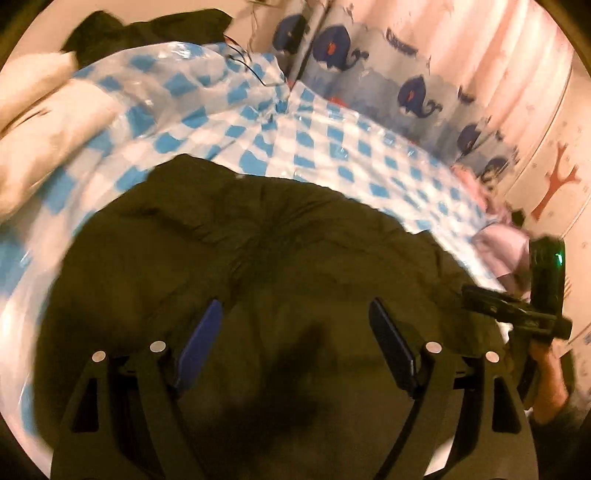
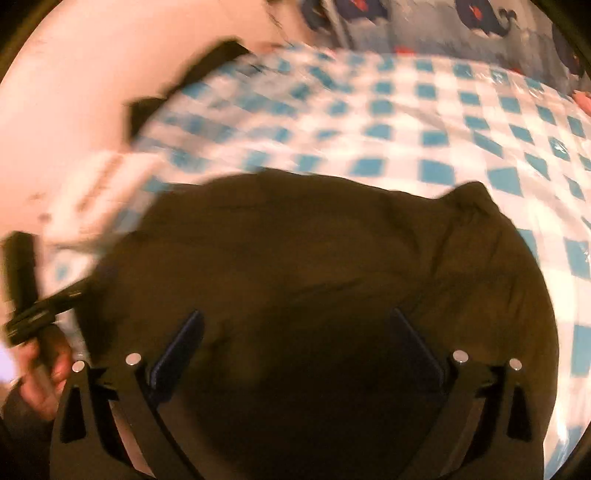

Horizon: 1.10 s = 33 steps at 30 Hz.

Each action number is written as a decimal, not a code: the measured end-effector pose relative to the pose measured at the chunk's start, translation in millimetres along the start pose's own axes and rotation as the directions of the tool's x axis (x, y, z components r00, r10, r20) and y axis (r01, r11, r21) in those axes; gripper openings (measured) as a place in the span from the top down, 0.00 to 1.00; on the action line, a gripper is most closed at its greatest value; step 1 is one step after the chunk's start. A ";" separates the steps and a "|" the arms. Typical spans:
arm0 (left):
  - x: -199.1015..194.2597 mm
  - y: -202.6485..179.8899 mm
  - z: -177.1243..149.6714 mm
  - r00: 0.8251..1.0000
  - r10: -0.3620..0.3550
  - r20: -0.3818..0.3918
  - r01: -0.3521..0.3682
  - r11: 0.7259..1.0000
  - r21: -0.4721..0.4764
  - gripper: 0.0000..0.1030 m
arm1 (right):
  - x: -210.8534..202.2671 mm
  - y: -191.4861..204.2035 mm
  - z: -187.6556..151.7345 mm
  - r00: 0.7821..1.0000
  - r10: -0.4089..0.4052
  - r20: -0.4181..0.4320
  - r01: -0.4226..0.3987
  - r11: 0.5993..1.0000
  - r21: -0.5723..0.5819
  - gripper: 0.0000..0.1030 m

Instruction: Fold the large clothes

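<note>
A large dark olive garment (image 1: 258, 240) lies bunched on a bed covered by a blue-and-white checked plastic sheet (image 1: 332, 147). My left gripper (image 1: 295, 310) is open above the garment's near part, with nothing between its blue pads. The garment also fills the lower middle of the right wrist view (image 2: 314, 251). My right gripper (image 2: 295, 325) is open above it, empty. The right gripper's body shows at the right edge of the left wrist view (image 1: 517, 317). The left gripper's body shows at the left edge of the right wrist view (image 2: 40, 314), held by a hand.
White pillows (image 1: 44, 125) lie at the left of the bed. A dark cloth pile (image 1: 147, 29) sits at the far left corner. A whale-print padded bumper (image 1: 424, 85) and a pink wall line the far and right sides. Pink cloth (image 1: 498, 251) lies at the bed's right edge.
</note>
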State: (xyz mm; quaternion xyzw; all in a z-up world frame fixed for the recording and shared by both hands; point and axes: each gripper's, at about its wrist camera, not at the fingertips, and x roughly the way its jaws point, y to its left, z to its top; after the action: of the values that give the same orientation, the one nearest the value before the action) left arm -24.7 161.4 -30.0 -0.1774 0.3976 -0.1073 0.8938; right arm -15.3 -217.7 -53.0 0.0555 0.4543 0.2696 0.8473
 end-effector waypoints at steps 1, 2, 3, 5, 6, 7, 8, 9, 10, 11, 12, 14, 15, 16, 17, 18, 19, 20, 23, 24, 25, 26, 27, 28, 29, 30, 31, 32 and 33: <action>-19.1 12.1 -7.5 1.000 -0.024 0.005 0.025 0.999 -0.041 0.24 | -19.3 13.5 -15.3 0.998 0.056 0.016 -0.056 0.998 -0.017 0.07; -36.9 26.2 -15.6 0.999 -0.051 0.012 0.052 0.995 -0.089 0.24 | -29.8 22.7 -26.2 0.997 0.074 0.021 -0.073 0.997 -0.033 0.07; -49.2 37.6 -22.3 0.998 -0.063 0.019 0.065 0.989 -0.130 0.24 | -41.4 34.9 -40.2 0.997 0.075 0.021 -0.073 0.995 -0.068 0.07; -78.5 72.0 -41.1 0.994 -0.100 0.045 0.109 0.958 -0.264 0.23 | -51.3 64.0 -65.8 0.997 0.072 0.000 -0.071 0.982 -0.175 0.07; -87.6 83.0 -47.3 0.992 -0.114 0.060 0.127 0.943 -0.309 0.23 | -54.2 79.8 -79.6 0.998 0.058 -0.004 -0.058 0.970 -0.238 0.07; -96.6 94.4 -55.3 0.990 -0.122 0.075 0.141 0.925 -0.353 0.22 | -54.0 94.7 -91.5 1.000 0.029 -0.008 -0.030 0.953 -0.302 0.07; -104.1 106.0 -63.6 0.988 -0.128 0.083 0.151 0.907 -0.394 0.21 | -54.2 104.5 -100.2 1.000 0.016 -0.014 -0.019 0.939 -0.342 0.07; -105.9 111.6 -68.8 0.988 -0.129 0.081 0.151 0.898 -0.413 0.21 | -50.0 114.7 -107.8 1.000 0.002 -0.031 -0.014 0.922 -0.387 0.07; -105.8 117.7 -74.8 0.989 -0.128 0.074 0.147 0.887 -0.438 0.21 | -45.5 118.4 -112.7 0.999 -0.010 -0.041 -0.007 0.915 -0.404 0.07; -103.6 122.9 -80.6 0.988 -0.140 0.070 0.157 0.870 -0.467 0.21 | -40.6 123.4 -116.4 0.998 -0.029 -0.050 0.006 0.910 -0.415 0.07; -99.9 127.5 -86.3 0.984 -0.163 0.070 0.176 0.850 -0.497 0.21 | -38.2 125.4 -118.1 0.998 -0.026 -0.058 0.000 0.912 -0.410 0.07; -88.2 134.4 -96.5 0.979 -0.193 0.062 0.195 0.812 -0.550 0.21 | -36.3 125.9 -117.3 0.998 -0.032 -0.046 0.011 0.915 -0.402 0.07; -82.1 137.7 -100.8 0.978 -0.201 0.059 0.199 0.797 -0.570 0.21 | -36.1 128.8 -119.2 0.998 -0.033 -0.049 0.010 0.915 -0.403 0.07; -74.7 142.1 -105.2 0.975 -0.211 0.066 0.208 0.773 -0.600 0.21 | -36.2 128.8 -118.8 0.998 -0.013 -0.064 -0.013 0.920 -0.391 0.07; -66.8 146.2 -107.2 0.970 -0.230 0.076 0.226 0.747 -0.625 0.21 | -39.5 126.1 -116.6 0.996 0.041 -0.078 -0.066 0.934 -0.351 0.07; -60.7 147.4 -108.1 0.967 -0.240 0.079 0.234 0.734 -0.638 0.21 | -44.4 120.8 -114.3 0.991 0.103 -0.089 -0.125 0.947 -0.295 0.07; -53.5 148.5 -107.8 0.968 -0.237 0.078 0.230 0.725 -0.649 0.21 | -49.2 116.5 -114.2 0.986 0.137 -0.092 -0.156 0.955 -0.252 0.07; -46.6 148.0 -106.0 0.971 -0.228 0.078 0.223 0.728 -0.648 0.21 | -56.8 106.0 -112.5 0.981 0.175 -0.084 -0.188 0.964 -0.187 0.07; -22.7 146.1 -101.7 0.976 -0.214 0.039 0.188 0.742 -0.644 0.20 | -81.9 62.2 -110.7 0.963 0.267 -0.024 -0.266 0.964 0.025 0.07; -17.4 145.6 -101.1 0.978 -0.208 0.028 0.176 0.744 -0.644 0.20 | -91.7 41.2 -112.4 0.960 0.282 0.007 -0.281 0.953 0.111 0.07; -10.8 144.3 -100.0 0.978 -0.207 0.023 0.173 0.744 -0.646 0.17 | -101.5 19.2 -115.8 0.958 0.284 0.041 -0.287 0.937 0.197 0.07; -5.9 142.1 -97.7 0.979 -0.204 0.019 0.168 0.747 -0.643 0.15 | -107.8 3.1 -118.2 0.957 0.283 0.061 -0.289 0.920 0.264 0.07; -4.0 140.2 -95.6 0.980 -0.198 0.011 0.160 0.754 -0.637 0.15 | -114.1 -20.6 -123.8 0.959 0.273 0.082 -0.284 0.888 0.361 0.07; -4.2 135.8 -93.5 0.981 -0.195 0.013 0.159 0.759 -0.631 0.15 | -119.8 -42.3 -132.1 0.959 0.261 0.105 -0.280 0.846 0.453 0.07; -8.9 130.4 -91.7 0.976 -0.214 0.046 0.196 0.757 -0.623 0.15 | -123.5 -56.4 -137.8 0.955 0.265 0.131 -0.294 0.810 0.507 0.07; -14.1 126.8 -89.2 0.975 -0.212 0.064 0.207 0.765 -0.610 0.16 | -128.1 -72.6 -146.2 0.950 0.266 0.165 -0.312 0.763 0.566 0.07; -20.1 120.3 -86.4 0.972 -0.216 0.091 0.228 0.779 -0.584 0.19 | -130.7 -81.2 -151.4 0.951 0.254 0.176 -0.308 0.740 0.597 0.07; -22.6 115.4 -84.1 0.972 -0.215 0.099 0.233 0.792 -0.565 0.20 | -133.3 -91.4 -157.5 0.956 0.228 0.185 -0.293 0.716 0.633 0.07; -20.6 115.1 -82.5 0.974 -0.207 0.091 0.222 0.799 -0.559 0.20 | -134.7 -99.1 -162.5 0.959 0.209 0.194 -0.285 0.696 0.659 0.07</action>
State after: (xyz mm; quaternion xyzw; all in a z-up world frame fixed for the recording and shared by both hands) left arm -94.2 254.3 -113.8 -0.4792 0.3777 -0.0831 0.7879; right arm -164.5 -394.6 -81.4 0.4362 0.4647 0.1924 0.7462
